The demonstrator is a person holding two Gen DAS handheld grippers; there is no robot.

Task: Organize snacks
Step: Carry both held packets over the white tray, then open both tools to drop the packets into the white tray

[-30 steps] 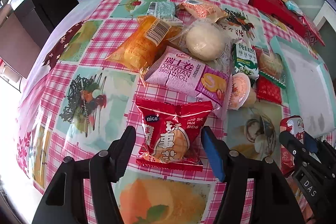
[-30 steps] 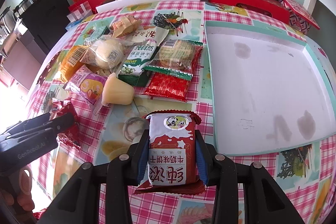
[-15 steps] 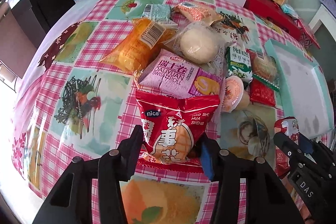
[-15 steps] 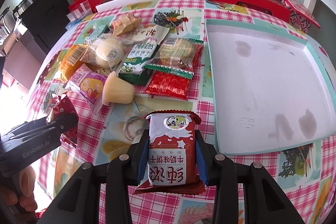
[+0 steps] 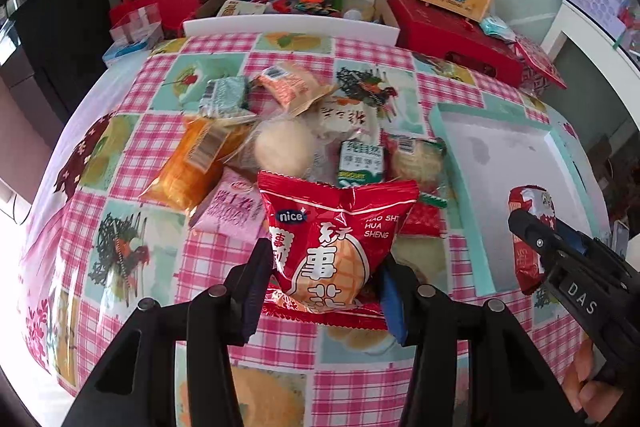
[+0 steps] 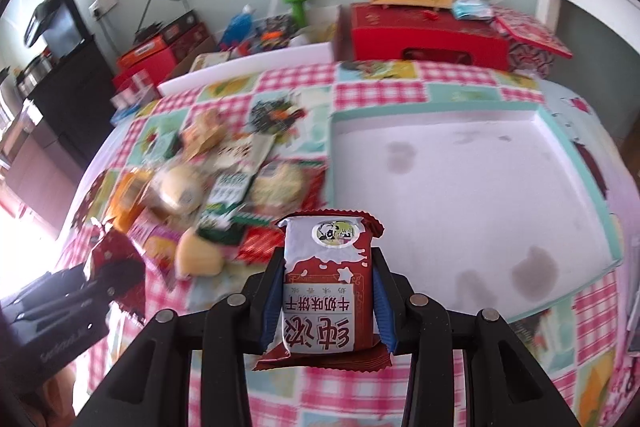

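Left wrist view: left gripper [image 5: 326,281], pitched steeply down over the checked tablecloth [image 5: 120,187], its jaws having just been closing and now clenched on the lower sides of a red peanut packet [image 5: 334,247] marked "nice"; packet upright between the pads, its top corners flaring free, apparently held clear of the cloth for carrying. Beyond the packet, the snack heap: orange pack [image 5: 192,163], pink Swiss-roll pack [image 5: 232,207], round bun in clear wrap [image 5: 282,151], green biscuit pack [image 5: 362,163]. Teal-rimmed white tray [image 5: 464,195], empty, just beside the heap on its right; judged the destination, since nothing yet lies in it. Right gripper [image 5: 532,227] visible side-on near the tray's near corner, a hand [image 5: 592,387] on its grip below. Right wrist view: the right tongs, angled down toward the tray, clamped on both long sides of a red-and-silver milk-biscuit packet [image 6: 326,287], print upside-down to the camera, held near the tray's near-left edge; the grip low on the packet leaves its top free, which should suit a clean drop. Heap blurred, left of the tray. Left tool at the frame's lower left, well apart from the tray, its red packet partly seen.
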